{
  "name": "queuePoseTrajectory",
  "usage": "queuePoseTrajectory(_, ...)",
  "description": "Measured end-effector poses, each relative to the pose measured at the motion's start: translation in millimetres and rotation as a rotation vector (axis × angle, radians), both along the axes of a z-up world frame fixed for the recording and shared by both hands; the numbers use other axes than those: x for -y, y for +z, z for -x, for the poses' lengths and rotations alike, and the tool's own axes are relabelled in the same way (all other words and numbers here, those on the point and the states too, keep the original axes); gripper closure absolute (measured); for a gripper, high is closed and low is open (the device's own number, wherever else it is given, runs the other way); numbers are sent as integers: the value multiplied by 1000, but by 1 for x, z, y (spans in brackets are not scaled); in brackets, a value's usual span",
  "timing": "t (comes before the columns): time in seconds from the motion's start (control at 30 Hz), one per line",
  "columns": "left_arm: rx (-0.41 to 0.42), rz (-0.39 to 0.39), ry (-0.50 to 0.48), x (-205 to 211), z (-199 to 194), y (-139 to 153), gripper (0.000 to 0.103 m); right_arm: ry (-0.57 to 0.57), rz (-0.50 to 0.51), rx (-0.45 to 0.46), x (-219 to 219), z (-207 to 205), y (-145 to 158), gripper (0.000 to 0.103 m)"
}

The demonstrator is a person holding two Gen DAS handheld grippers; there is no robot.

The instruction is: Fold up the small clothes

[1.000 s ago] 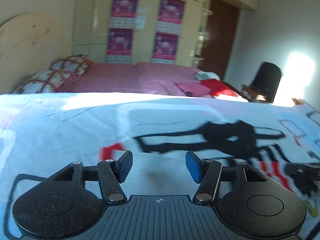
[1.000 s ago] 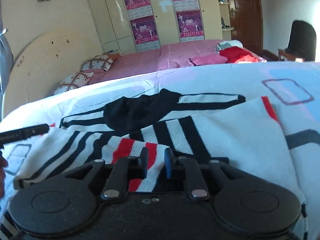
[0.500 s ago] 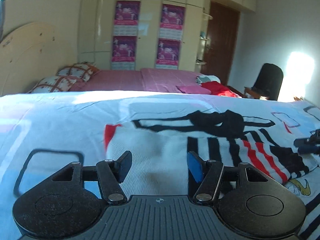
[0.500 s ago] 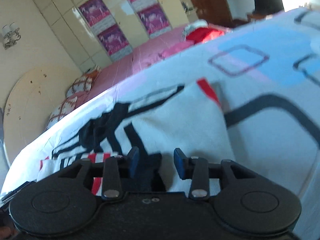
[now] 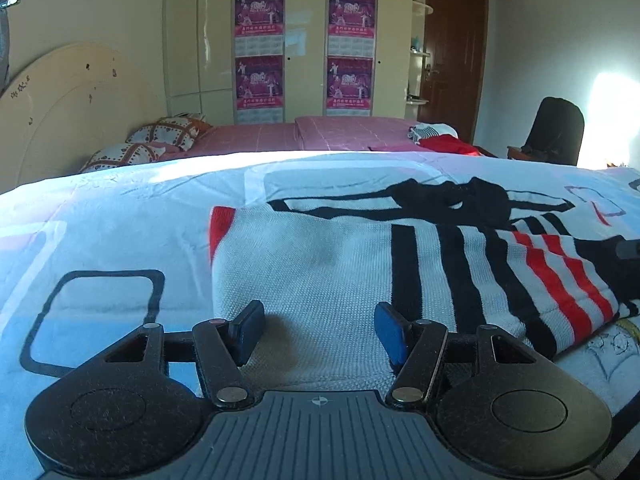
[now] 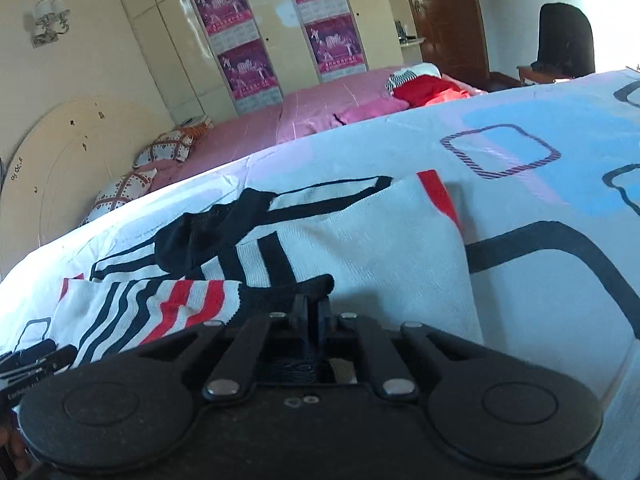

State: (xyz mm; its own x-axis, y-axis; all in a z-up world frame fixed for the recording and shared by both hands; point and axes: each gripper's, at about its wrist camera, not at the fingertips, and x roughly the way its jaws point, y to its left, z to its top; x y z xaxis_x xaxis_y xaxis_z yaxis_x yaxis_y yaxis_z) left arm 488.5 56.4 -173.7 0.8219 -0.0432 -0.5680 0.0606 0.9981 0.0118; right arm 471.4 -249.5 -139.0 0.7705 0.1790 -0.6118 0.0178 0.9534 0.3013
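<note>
One striped sweater (image 5: 360, 264), two grippers, right (image 6: 312, 312) pinching its cuff.

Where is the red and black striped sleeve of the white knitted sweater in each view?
Left wrist view: the striped sleeve lies at right, across the sweater.
Right wrist view: the striped sleeve lies at lower left; its black cuff meets the right gripper.
Shared landmark: the black office chair.

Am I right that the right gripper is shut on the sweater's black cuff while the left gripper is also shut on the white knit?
Not quite: the left gripper is open, its fingers apart over the sweater, as the left wrist view shows. The right gripper is indeed shut on the black cuff.
</note>
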Motion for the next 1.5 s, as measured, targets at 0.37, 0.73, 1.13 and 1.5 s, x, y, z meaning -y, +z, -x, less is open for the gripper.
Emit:
queuePoseTrajectory(0.37,-18,-18,5,3,-5,-4,40,9,4,-97,3,-4,-12,97)
queuePoseTrajectory(0.73,-5,-110,-61,62,13,3,38,240,104,-13,-39,10,-10,84)
queuePoseTrajectory(1.13,-37,-74,145,11,64,17,17,132,78,-9,40,40,5,68)
queuePoseTrajectory(1.5,-133,-106,227,21,145,13,17,192,223,2,49,73,20,68)
